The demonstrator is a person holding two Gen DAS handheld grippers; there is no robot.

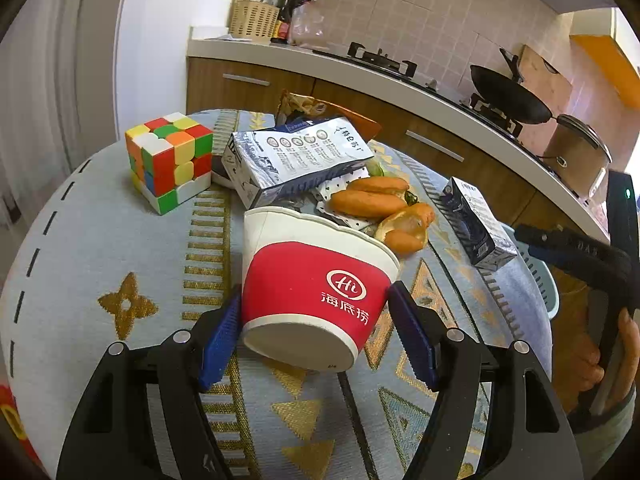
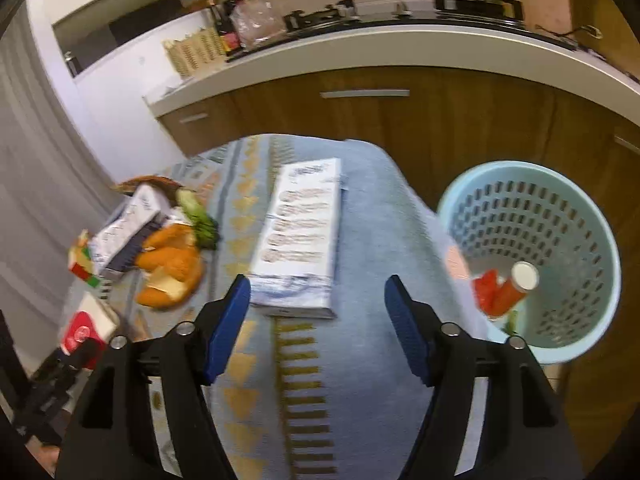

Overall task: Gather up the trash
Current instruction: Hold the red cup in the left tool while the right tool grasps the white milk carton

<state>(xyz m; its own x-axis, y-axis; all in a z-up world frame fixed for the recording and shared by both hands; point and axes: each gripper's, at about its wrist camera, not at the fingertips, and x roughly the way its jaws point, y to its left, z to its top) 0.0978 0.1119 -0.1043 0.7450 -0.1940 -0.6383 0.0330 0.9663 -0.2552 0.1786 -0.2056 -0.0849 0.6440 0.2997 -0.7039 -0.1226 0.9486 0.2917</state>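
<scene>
Left wrist: two cartons (image 1: 296, 160) (image 1: 478, 224), one cup (image 1: 316, 288) pinched; right jaws spread.

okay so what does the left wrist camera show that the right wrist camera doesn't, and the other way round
Only the left wrist view shows the left gripper with its fingers around the tipped red and white paper cup, plus the wok on the stove.

Only the right wrist view shows inside the blue basket, where a red bottle lies, and the open right gripper near a milk carton.

Both show the patterned tablecloth, orange peels, Rubik's cube and that cup.
</scene>
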